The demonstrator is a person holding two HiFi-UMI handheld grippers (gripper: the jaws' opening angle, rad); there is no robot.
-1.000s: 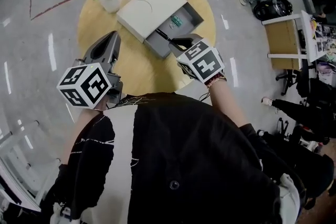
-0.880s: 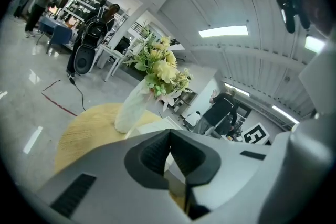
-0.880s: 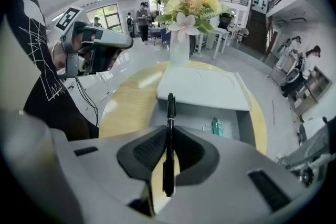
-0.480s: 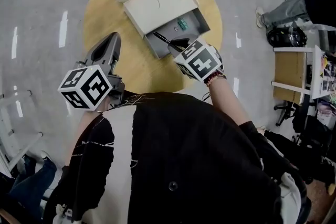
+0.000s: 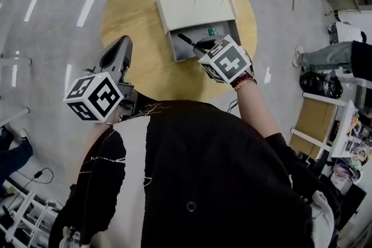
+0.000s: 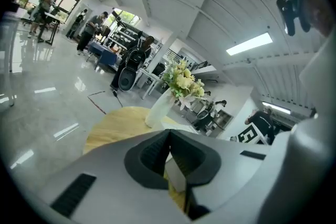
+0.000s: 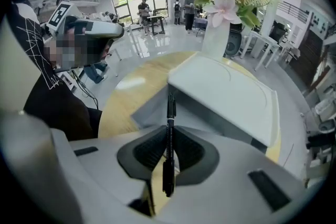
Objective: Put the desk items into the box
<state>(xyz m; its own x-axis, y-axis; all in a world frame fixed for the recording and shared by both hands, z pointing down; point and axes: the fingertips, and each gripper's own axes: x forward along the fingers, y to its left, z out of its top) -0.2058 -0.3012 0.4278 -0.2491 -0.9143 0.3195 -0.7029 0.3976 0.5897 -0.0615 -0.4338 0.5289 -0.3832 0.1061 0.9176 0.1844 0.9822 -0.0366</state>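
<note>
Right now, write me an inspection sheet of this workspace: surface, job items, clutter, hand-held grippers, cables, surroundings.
Surface: round wooden table.
Job's things: grey box, white lid covering its far part; green item inside; black pen over the open part.
Clutter: vase of flowers at the table's far edge.
Grippers: right hand-held gripper shut on the pen; left hand-held gripper shut, nothing in it.
Cables: one cable on the floor, off the table.
Surroundings: glossy grey floor; people and furniture to the right.
</note>
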